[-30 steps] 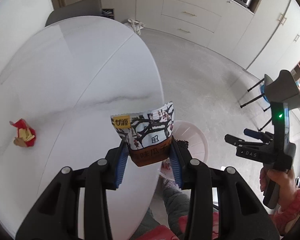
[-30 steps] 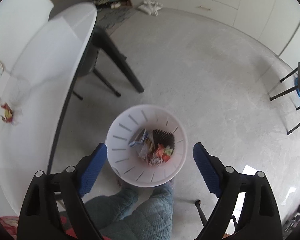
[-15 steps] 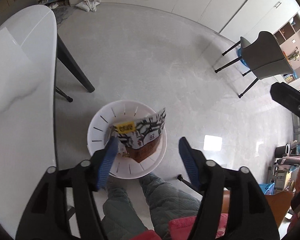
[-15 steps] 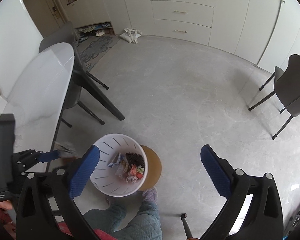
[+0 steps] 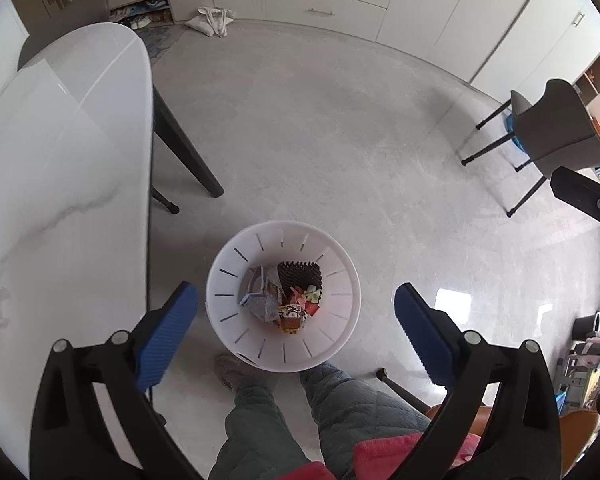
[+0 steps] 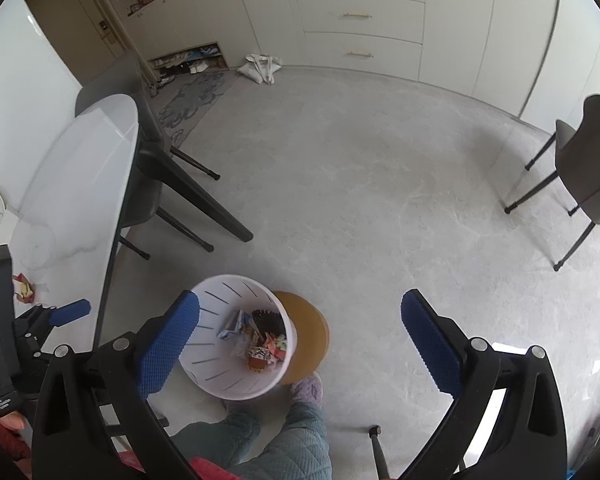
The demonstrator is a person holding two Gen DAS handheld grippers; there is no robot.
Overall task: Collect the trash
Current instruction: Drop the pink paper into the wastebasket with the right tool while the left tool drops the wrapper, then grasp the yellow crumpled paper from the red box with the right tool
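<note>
Left jaws: the left gripper (image 5: 296,322) has just been opening; the jaws now stand wide with nothing between the pads, hanging over the bin.
Right jaws: the right gripper (image 6: 300,332) is spread wide and empty, pointing down at the floor beside the bin.
Directly below: white slotted trash bin (image 5: 342,322) on the floor, just beside the table edge and in front of the person's slippered feet.
Bin contents: a printed snack packet (image 5: 291,317) lies on top of a heap of crumpled wrappers and a dark ridged tray; it is in the bin, free of the jaws.
Remaining item: one red and yellow wrapper (image 6: 23,287) on the white table (image 5: 60,184), near the edge, well apart from the bin.
Item character, judged: thin crumpled film, very light, soft, likely slick; not fragile, will flatten or skate if pressed from above.
Hold point, judged: pinch across a raised fold or a standing crease, with the pads low against the tabletop, not across the flat middle.
Risk, judged: a light wrapper may cling to a pad on release or drift past the rim; release low over the opening.
Surroundings: grey chair (image 5: 556,136) stands well apart on the pale floor; cabinets line the far wall.
</note>
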